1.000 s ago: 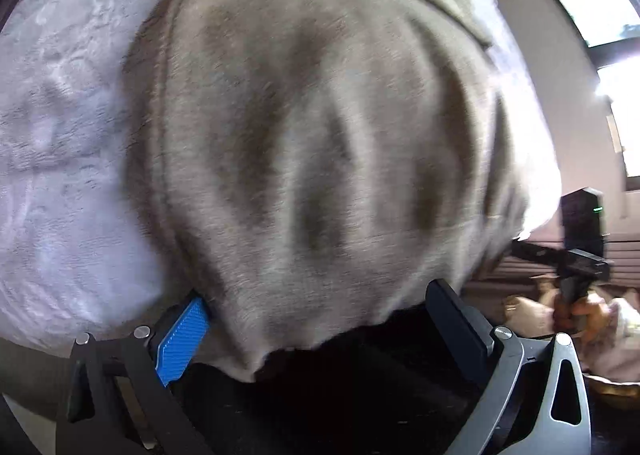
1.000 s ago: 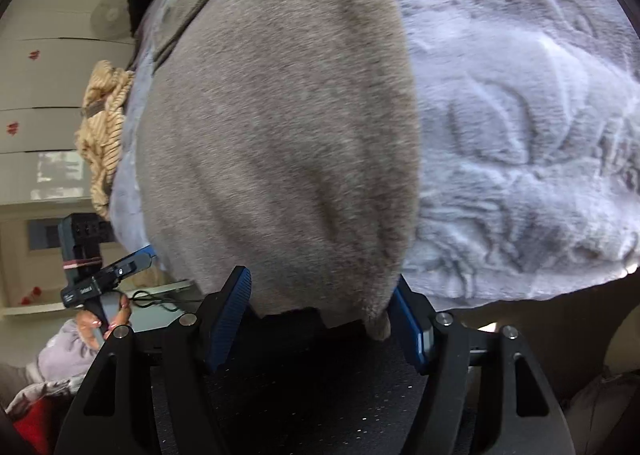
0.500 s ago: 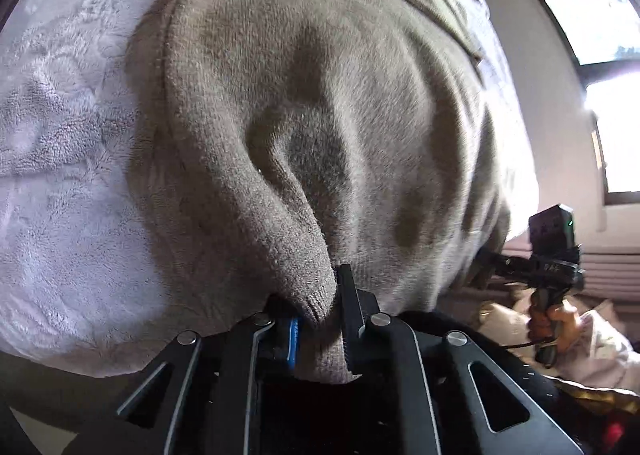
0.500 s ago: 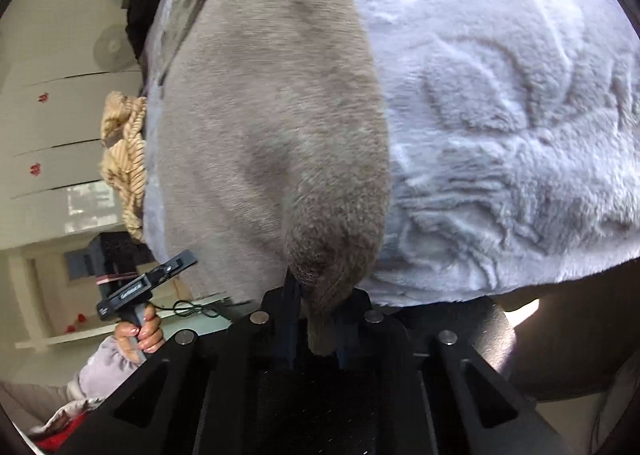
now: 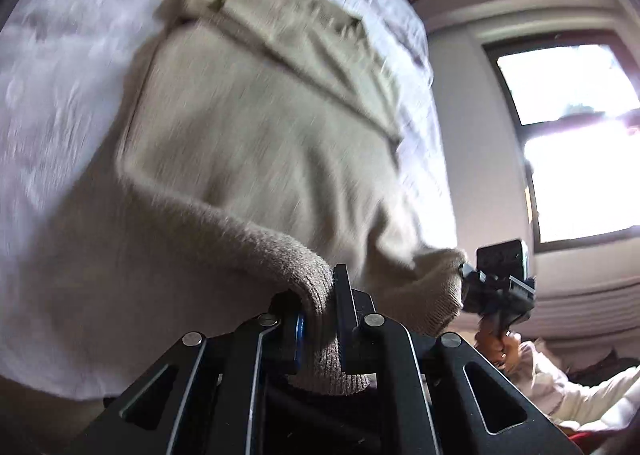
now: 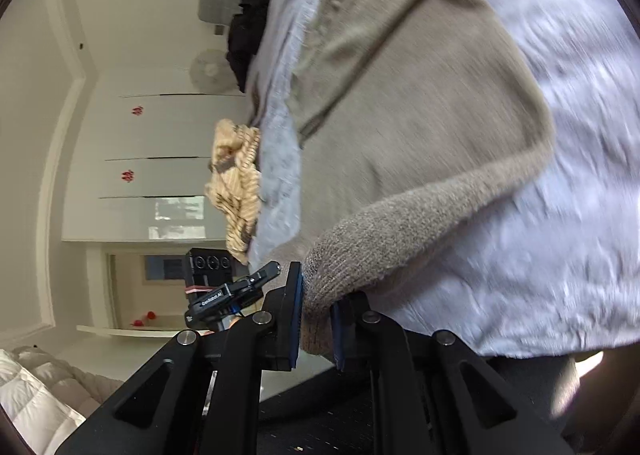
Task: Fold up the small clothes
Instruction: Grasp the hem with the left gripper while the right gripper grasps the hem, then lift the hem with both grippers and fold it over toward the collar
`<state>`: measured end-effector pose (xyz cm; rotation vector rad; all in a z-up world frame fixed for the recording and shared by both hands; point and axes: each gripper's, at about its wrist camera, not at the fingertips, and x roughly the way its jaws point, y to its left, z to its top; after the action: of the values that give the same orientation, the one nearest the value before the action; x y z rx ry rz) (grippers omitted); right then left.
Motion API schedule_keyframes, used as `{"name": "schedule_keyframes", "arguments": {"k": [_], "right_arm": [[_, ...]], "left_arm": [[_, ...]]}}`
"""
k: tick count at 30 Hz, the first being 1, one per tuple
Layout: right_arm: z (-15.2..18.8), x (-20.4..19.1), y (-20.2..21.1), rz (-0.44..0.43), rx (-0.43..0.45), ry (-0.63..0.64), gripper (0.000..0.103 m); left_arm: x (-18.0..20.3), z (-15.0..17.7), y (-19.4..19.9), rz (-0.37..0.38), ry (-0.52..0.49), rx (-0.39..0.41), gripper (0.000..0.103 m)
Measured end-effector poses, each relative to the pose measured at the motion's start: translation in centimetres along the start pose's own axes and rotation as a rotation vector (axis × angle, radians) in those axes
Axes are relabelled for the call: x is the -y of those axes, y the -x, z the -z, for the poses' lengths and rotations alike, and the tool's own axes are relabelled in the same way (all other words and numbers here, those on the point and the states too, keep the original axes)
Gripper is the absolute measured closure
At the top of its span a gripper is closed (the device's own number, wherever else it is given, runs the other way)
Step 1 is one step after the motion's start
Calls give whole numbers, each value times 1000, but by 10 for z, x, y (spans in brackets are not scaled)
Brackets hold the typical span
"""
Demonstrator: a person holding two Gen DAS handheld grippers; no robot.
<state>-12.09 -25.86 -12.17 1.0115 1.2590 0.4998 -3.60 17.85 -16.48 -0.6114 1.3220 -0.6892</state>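
Observation:
A beige knitted garment (image 5: 256, 143) lies spread on a pale fleece blanket (image 5: 52, 67); it also shows in the right wrist view (image 6: 420, 127). My left gripper (image 5: 320, 319) is shut on one near corner of its ribbed hem and holds it lifted off the blanket. My right gripper (image 6: 314, 315) is shut on the other near corner, also lifted. The right gripper appears in the left wrist view (image 5: 496, 287) at the garment's far corner, and the left gripper shows in the right wrist view (image 6: 232, 291). A folded band crosses the garment's far end.
The fleece blanket (image 6: 560, 215) covers the bed. A yellow striped cloth (image 6: 236, 183) and dark clothes (image 6: 248, 31) lie at the bed's far side. A bright window (image 5: 576, 135) is on the right. A white quilt (image 6: 32, 391) lies low left.
Both grippers went from open around the hem to shut on it. They have since lifted and pulled back, raising the hem corners so more of the garment and room shows.

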Motion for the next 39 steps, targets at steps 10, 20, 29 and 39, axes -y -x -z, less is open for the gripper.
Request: {"name": "schedule_keyframes", "arguments": {"k": [10,20,29,39], "right_arm": [[-116,-66,15,-87,89,136,89],[-258,-52,-10,-59,97,124,89],[-332,34,-72,108,42,-58,86],[-331,14,-55,127,-2,17,44]], "left_arm": [[46,-118,15,42,-9,197,91],[20,-242,-24,-45,67,323,91],[-29,-291,-94,-342,123,243,89],[16,-271,-72,-592,-16,261,23]]}}
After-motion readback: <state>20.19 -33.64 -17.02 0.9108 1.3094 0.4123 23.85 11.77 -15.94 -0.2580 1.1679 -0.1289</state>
